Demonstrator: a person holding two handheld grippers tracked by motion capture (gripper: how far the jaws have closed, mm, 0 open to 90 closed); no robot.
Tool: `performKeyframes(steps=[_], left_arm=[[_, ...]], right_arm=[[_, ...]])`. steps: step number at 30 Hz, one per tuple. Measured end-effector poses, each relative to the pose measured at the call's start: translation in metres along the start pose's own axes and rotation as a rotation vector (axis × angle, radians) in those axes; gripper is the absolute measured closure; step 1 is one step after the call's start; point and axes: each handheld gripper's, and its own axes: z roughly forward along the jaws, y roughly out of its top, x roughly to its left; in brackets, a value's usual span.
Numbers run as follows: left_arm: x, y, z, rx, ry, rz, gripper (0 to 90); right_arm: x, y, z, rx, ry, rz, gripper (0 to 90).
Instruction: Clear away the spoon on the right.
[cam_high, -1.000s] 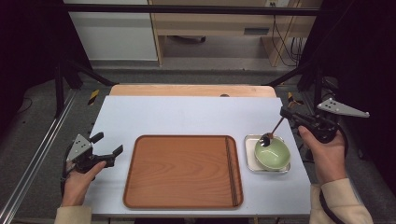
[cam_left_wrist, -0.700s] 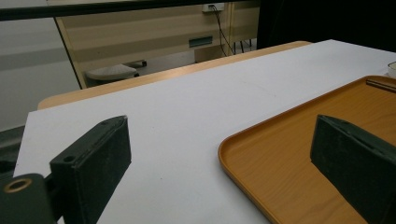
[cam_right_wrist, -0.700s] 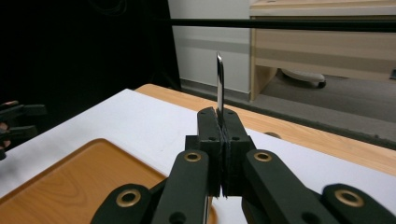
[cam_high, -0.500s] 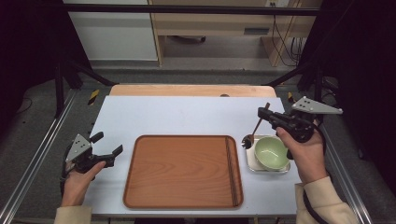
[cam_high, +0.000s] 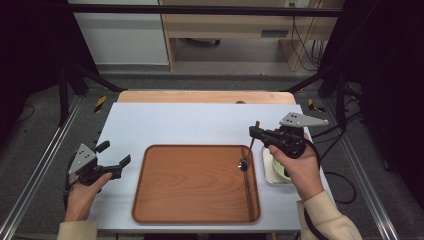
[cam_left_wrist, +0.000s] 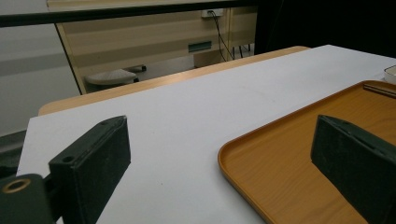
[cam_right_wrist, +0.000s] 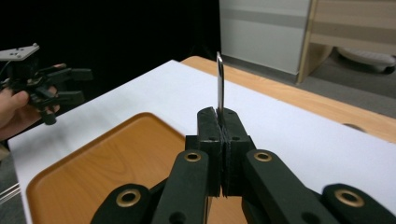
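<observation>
My right gripper (cam_high: 253, 133) is shut on a metal spoon (cam_high: 248, 150), which hangs handle-up with its bowl just above the right edge of the wooden tray (cam_high: 195, 182). In the right gripper view the jaws (cam_right_wrist: 219, 126) pinch the spoon's handle (cam_right_wrist: 219, 79), which stands up between them. A green bowl (cam_high: 279, 169) sits in a white square dish (cam_high: 266, 167) right of the tray, partly hidden by the hand. My left gripper (cam_high: 115, 152) rests open at the table's left, beside the tray; its jaws (cam_left_wrist: 224, 163) stand wide apart with nothing between them.
The white table top (cam_high: 190, 125) stretches beyond the tray to a wooden strip (cam_high: 205, 96) at the far edge. Black frame posts stand at both sides, and cables run on the floor at the right. The other hand's gripper (cam_right_wrist: 70, 86) appears far left in the right gripper view.
The right gripper has carried the spoon leftward, from over the green bowl to above the tray's right edge. The left gripper has stayed put.
</observation>
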Motion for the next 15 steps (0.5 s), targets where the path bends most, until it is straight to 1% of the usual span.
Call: performKeyframes(steps=[6,12,15], left_arm=[[-0.001,0.002,0.0,-0.009,-0.003,0.0,4.5],[-0.002,0.003,0.0,-0.015,-0.008,-0.003,4.5],[-0.001,0.003,-0.001,-0.018,-0.006,-0.002,4.6]], right_arm=[[0.012,-0.008,0.015,0.042,0.037,-0.003,89.4],[0.023,-0.021,0.024,0.072,0.075,0.016,89.4],[0.028,-0.028,0.028,0.093,0.102,0.024,89.3]])
